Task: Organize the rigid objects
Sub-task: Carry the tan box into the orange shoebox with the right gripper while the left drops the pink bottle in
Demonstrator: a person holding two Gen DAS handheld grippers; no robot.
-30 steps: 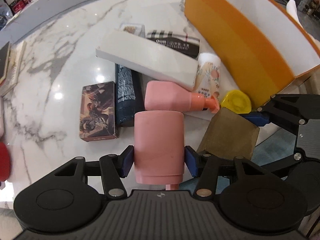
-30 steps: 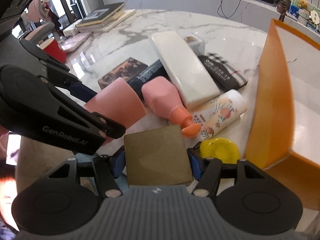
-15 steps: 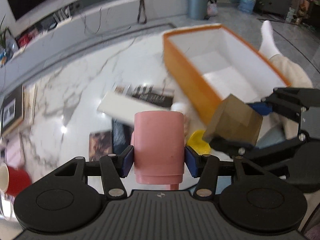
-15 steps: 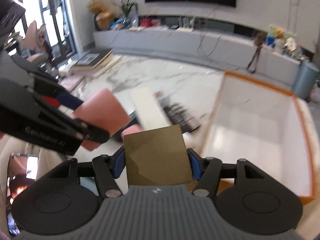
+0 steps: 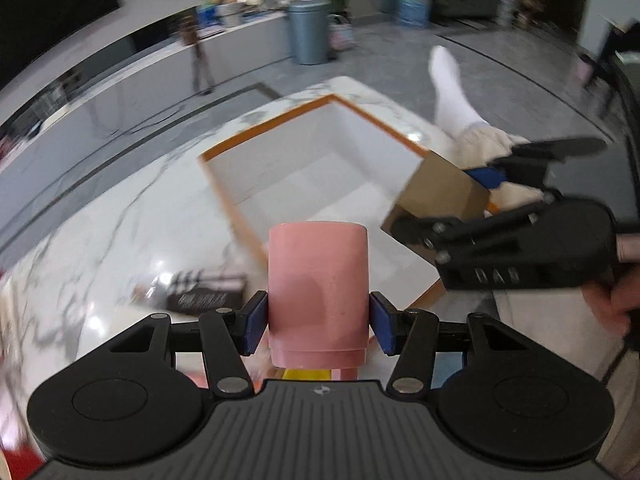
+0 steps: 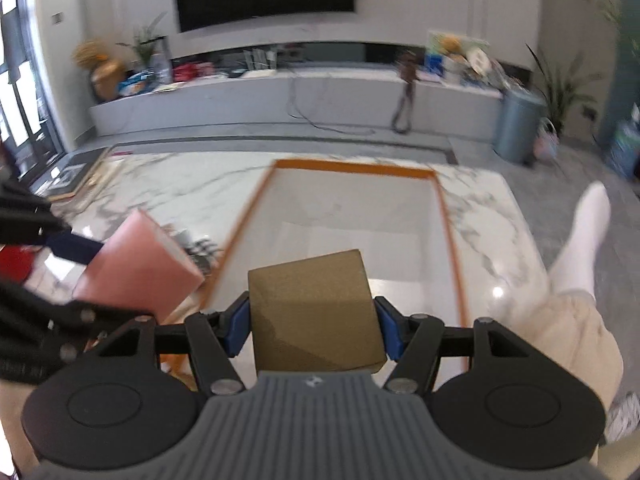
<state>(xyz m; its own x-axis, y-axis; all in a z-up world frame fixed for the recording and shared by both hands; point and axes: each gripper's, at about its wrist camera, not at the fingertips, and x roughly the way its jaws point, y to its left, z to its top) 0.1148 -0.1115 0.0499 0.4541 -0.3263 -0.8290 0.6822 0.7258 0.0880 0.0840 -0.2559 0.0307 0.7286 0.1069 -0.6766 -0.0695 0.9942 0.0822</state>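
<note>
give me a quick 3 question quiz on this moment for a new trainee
1. True or false: the orange box already holds items.
2. What is the left gripper shut on?
A. pink cup
B. yellow lid
C. red mug
3. Fill in: the right gripper holds a ____ block above the box.

Key
1. False; its white inside shows nothing in it.
2. A
3. brown

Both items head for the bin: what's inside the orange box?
The orange box shows only bare white floor and walls; its near end is covered by the tan box and pink cup.
</note>
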